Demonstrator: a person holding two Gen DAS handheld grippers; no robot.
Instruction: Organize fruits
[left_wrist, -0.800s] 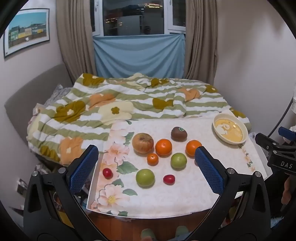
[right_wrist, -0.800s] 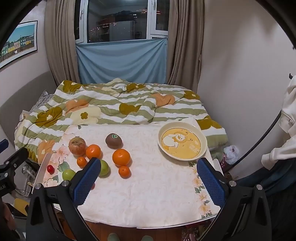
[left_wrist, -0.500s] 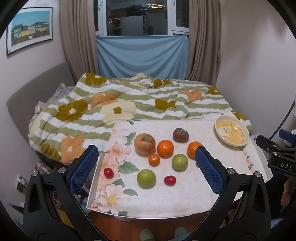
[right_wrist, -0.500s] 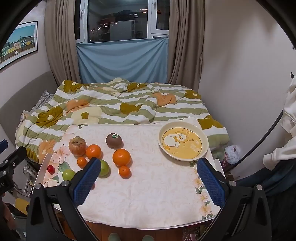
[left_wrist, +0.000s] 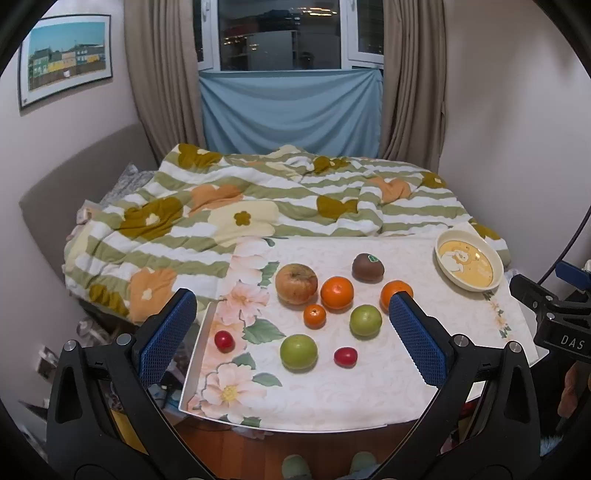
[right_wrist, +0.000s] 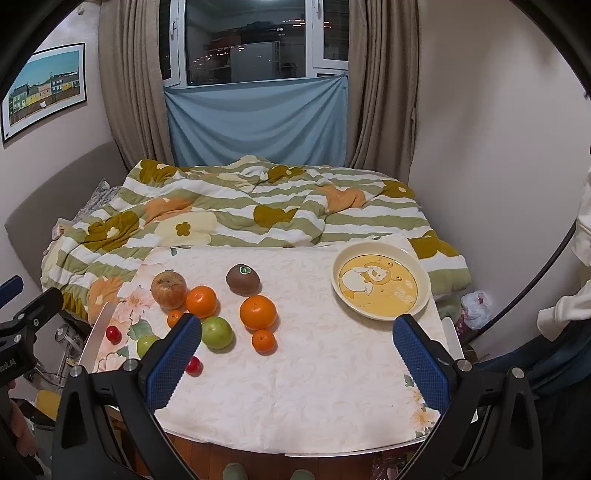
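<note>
Loose fruit lies on a floral tablecloth (left_wrist: 332, 391): a brownish apple (left_wrist: 296, 283), a kiwi (left_wrist: 367, 267), oranges (left_wrist: 336, 292), small tangerines (left_wrist: 314, 316), two green fruits (left_wrist: 298, 351) and two red cherry tomatoes (left_wrist: 345, 356). A yellow cartoon plate (left_wrist: 468, 264) sits empty at the far right. My left gripper (left_wrist: 291, 336) is open above the table's near edge. In the right wrist view my right gripper (right_wrist: 295, 350) is open and empty, with the plate (right_wrist: 380, 285) ahead right and the fruit (right_wrist: 258, 312) ahead left.
A bed with a striped flowered quilt (left_wrist: 258, 206) butts against the table's far side. Walls stand close on both sides. The table's front edge (right_wrist: 295, 452) is just below the grippers. A white plastic bag (right_wrist: 476, 302) lies on the floor at right.
Both views have shifted slightly, so the table sits a little lower in the frame. No fruit has moved and both grippers stay open.
</note>
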